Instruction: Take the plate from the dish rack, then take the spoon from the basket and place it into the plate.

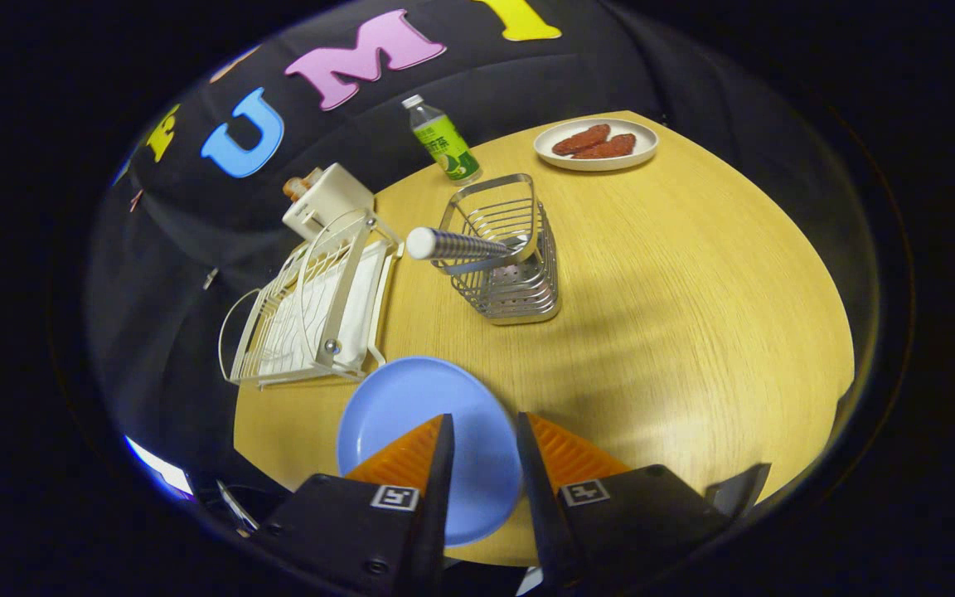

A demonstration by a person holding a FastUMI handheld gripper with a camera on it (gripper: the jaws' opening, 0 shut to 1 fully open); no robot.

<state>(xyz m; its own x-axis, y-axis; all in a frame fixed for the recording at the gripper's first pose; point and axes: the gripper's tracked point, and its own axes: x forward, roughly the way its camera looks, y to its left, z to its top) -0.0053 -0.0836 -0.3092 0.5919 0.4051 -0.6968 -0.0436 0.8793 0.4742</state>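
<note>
Our gripper [482,439] hangs above the blue plate [411,406] on the bench [693,315], its fingers narrowly parted and holding nothing. Straight ahead, beyond the plate, the spoon [465,245] stands in the wire basket [506,257], its long handle leaning toward the white dish rack [312,307].
</note>
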